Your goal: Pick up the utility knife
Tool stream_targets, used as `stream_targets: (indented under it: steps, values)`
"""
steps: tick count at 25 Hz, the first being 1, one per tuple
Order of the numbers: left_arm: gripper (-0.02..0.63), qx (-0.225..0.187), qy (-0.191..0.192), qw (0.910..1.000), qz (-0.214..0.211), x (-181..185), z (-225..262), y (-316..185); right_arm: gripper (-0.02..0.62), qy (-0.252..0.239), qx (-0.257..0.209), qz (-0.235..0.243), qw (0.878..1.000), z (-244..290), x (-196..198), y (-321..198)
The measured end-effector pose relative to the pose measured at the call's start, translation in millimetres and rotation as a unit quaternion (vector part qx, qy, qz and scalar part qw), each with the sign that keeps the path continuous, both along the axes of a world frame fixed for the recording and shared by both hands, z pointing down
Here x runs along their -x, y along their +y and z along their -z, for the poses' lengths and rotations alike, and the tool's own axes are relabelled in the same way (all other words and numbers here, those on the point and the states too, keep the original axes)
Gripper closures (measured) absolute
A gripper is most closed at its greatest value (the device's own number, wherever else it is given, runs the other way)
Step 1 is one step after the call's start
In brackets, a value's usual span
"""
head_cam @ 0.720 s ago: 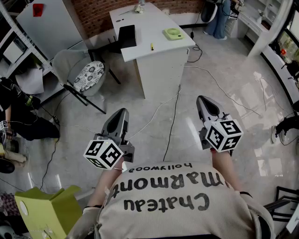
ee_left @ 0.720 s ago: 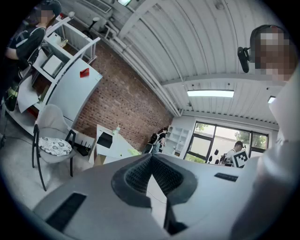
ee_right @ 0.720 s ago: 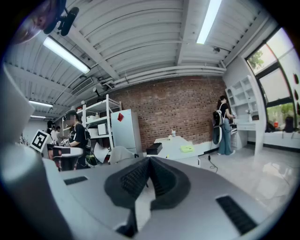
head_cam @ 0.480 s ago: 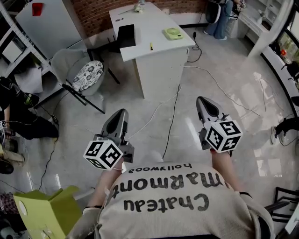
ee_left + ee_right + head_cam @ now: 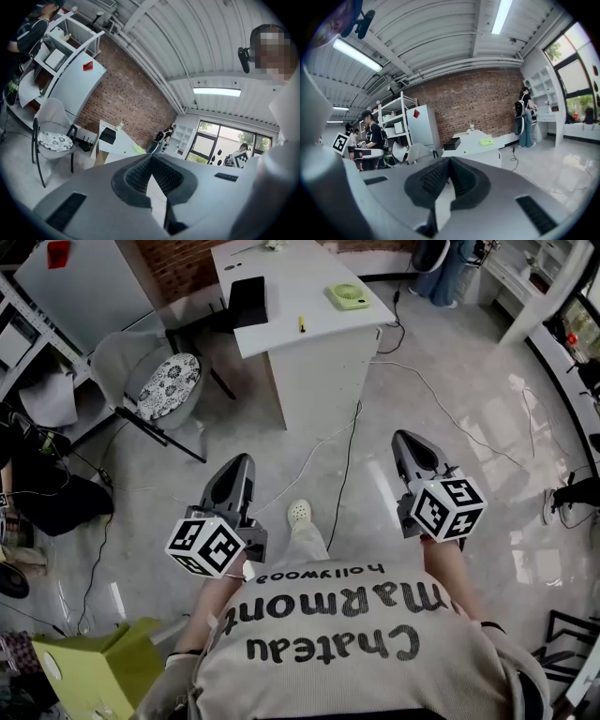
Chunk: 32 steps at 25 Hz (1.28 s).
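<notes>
A small yellow utility knife (image 5: 301,324) lies on a white table (image 5: 309,343) at the far end of the room, well ahead of both grippers. It also shows as a yellow speck, the knife (image 5: 465,151), in the right gripper view. My left gripper (image 5: 239,465) and right gripper (image 5: 405,439) are held out over the floor, pointing towards the table. Both are shut with nothing between the jaws. The left gripper (image 5: 152,157) and right gripper (image 5: 449,159) show their tips touching in their own views.
On the table lie a black box (image 5: 247,302) and a pale green flat thing (image 5: 348,296). A chair with a patterned cushion (image 5: 169,381) stands left of the table. Cables (image 5: 347,465) run over the glossy floor. A shoe (image 5: 299,514) steps forward. A green box (image 5: 94,662) sits near left.
The table has slid upward in the head view and a shoe has come into view between the grippers. Both grippers keep their pose and stay shut.
</notes>
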<state>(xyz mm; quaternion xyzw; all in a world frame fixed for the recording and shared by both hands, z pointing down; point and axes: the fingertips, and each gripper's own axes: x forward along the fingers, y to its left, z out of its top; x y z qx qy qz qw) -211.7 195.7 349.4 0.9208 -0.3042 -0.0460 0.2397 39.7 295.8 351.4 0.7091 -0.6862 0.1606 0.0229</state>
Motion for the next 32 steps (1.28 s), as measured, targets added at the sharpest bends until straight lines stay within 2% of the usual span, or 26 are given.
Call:
stream_targets:
  steps: [5,10,18,22,25,32]
  values:
    - [0.604,-0.002,0.0,1.0,-0.006,-20.9,3.9,-59.8,0.592,-0.029,-0.005,-0.014,0.999,1.3,-22.3,-54.4]
    - [0.604,-0.004,0.0,0.9998,-0.019,-41.8,18.2,-140.1,0.592,-0.046,-0.008,-0.027,0.999,13.8,-41.4,-130.8]
    - [0.604,-0.032,0.016,0.9988,-0.033,-69.7,42.0,-226.4,0.592,-0.025,-0.02,-0.029,0.999,35.2,-61.8,-211.8]
    - [0.604,-0.027,0.013,0.9991,-0.029,-76.0,38.2,-264.3,0.592,-0.028,-0.02,-0.031,0.999,31.6,-71.0,-248.3]
    - [0.604,-0.012,0.0,0.9997,-0.021,-78.5,21.2,-288.3,0.592,-0.031,-0.004,-0.027,0.999,13.1,-71.9,-269.2]
    - [0.604,0.033,-0.038,0.9985,-0.022,-104.1,-38.9,-314.1,0.592,-0.059,0.072,-0.024,0.995,-58.1,-83.1,-294.1]
